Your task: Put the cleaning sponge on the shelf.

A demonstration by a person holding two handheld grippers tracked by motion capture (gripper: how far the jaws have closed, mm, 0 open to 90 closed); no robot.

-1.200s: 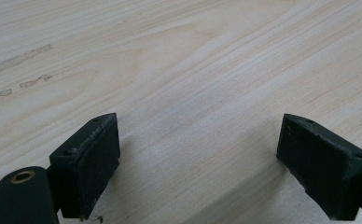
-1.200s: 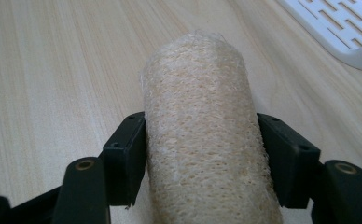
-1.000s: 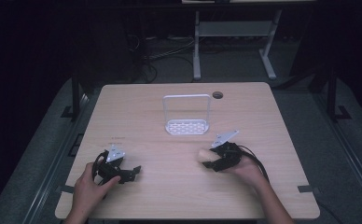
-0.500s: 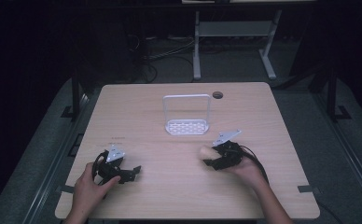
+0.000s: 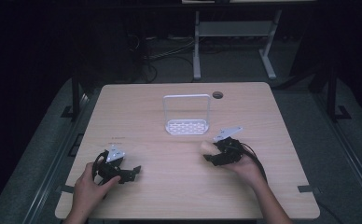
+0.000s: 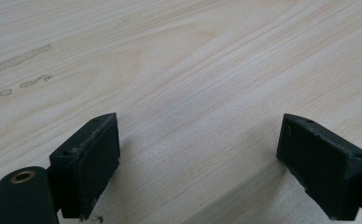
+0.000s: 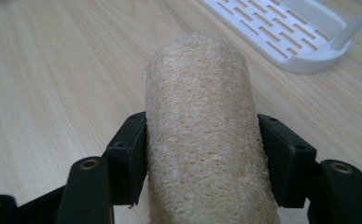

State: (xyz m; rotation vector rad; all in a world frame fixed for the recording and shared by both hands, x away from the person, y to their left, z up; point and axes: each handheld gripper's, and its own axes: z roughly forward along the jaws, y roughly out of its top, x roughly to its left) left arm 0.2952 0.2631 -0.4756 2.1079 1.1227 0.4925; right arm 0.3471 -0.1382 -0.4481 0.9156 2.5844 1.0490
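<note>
No text, label, brand, number or sign can be read in these views; the small dark mark on the desk (image 5: 118, 138) is too blurred to read.

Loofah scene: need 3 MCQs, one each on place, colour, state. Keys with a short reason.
1. Where is the white slotted rack relative to the loofah?
A. Beyond it, farther from the person
B. Nearer the person's edge of the table
C. Underneath it

2. What colour is the loofah?
A. Blue
B. Pale tan
C. Black

3. How does the left gripper stand?
A. Shut on the loofah
B. Shut on the rack
C. Open, nothing between its jaws

Key: 1 A, the high view shows the rack farther up the table; 2 B, tan fibre between the right gripper pads; 3 C, bare wood between its jaws.
</note>
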